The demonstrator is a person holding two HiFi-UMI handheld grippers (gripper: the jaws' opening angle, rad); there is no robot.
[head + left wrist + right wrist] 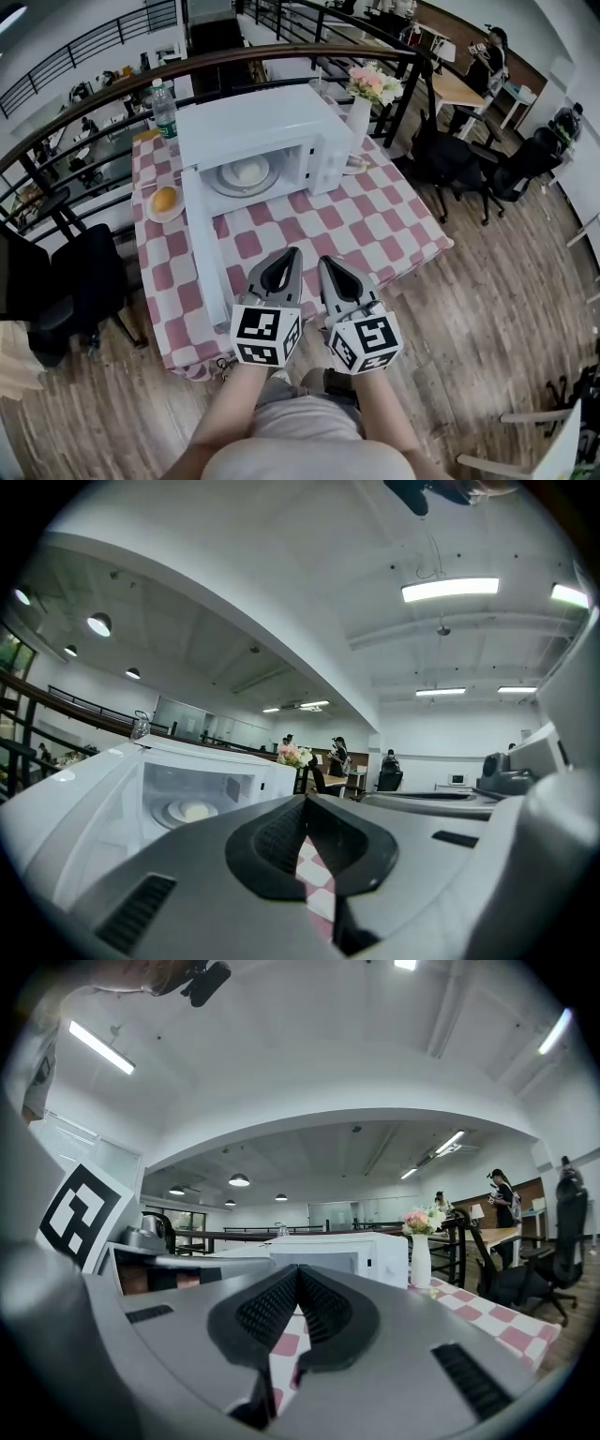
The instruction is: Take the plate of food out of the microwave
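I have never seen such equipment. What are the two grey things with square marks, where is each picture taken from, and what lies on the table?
A person holds two grey two-jaw grippers, each with a marker cube. The wide picture is from a camera on the person's head; it shows the left gripper and the right gripper. The other two come from a camera on each gripper. Both are shut and empty. On the pink checked tablecloth stands a white microwave, door open, with a white plate of food inside. Nearby: a yellow bun on a small plate, a clear bottle, a white flower vase.
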